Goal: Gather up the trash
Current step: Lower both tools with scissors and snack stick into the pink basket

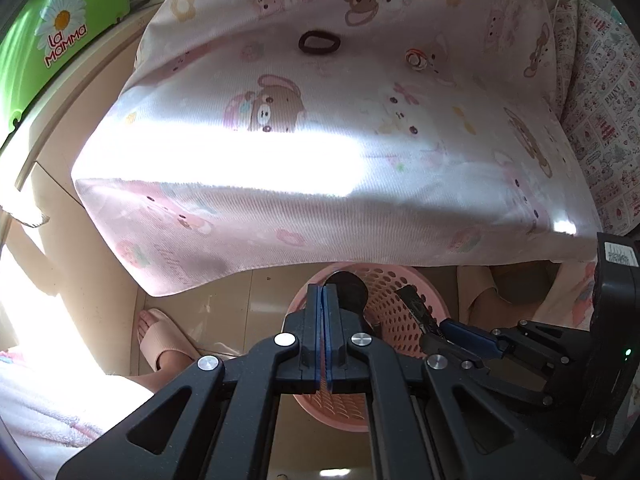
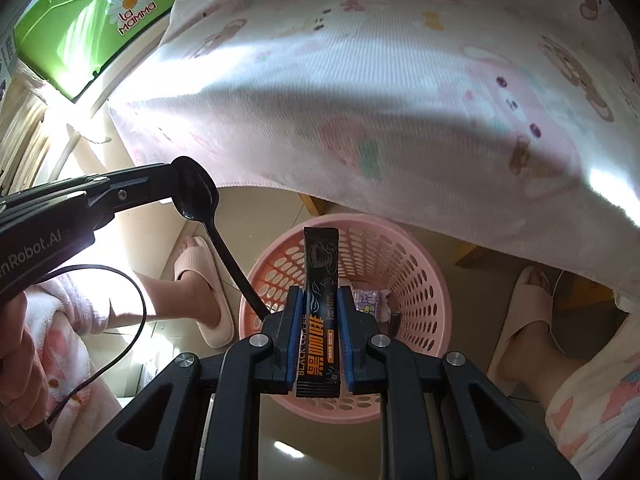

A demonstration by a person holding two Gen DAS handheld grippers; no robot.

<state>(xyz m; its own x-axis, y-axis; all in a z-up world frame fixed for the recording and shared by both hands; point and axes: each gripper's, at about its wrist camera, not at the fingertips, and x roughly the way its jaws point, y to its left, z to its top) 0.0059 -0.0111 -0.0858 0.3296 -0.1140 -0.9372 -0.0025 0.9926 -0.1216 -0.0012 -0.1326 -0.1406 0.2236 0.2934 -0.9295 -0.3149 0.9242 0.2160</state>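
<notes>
1. My right gripper (image 2: pixel 322 344) pinches the sachet (image 2: pixel 321 280) mid-length over the basket (image 2: pixel 416 280); it looks light and crinkly.
2. My left gripper (image 2: pixel 176 184), pressed together, nips the spoon (image 2: pixel 200 196) at its bowl; stiff, slick plastic, I'd judge.

My left gripper (image 1: pixel 324 300): matte black linkage arms, blue pads on fingers, round silver screw heads at pivots. My right gripper (image 2: pixel 318 312), centre bottom of frame: same black frame, blue pads, silver screws. White lettering "nRobot.AI" on black body at left edge; thin black cable loops below it. Operator wears fluffy pink-white robe, pale pink ribbed slippers (image 2: pixel 208 292).
</notes>
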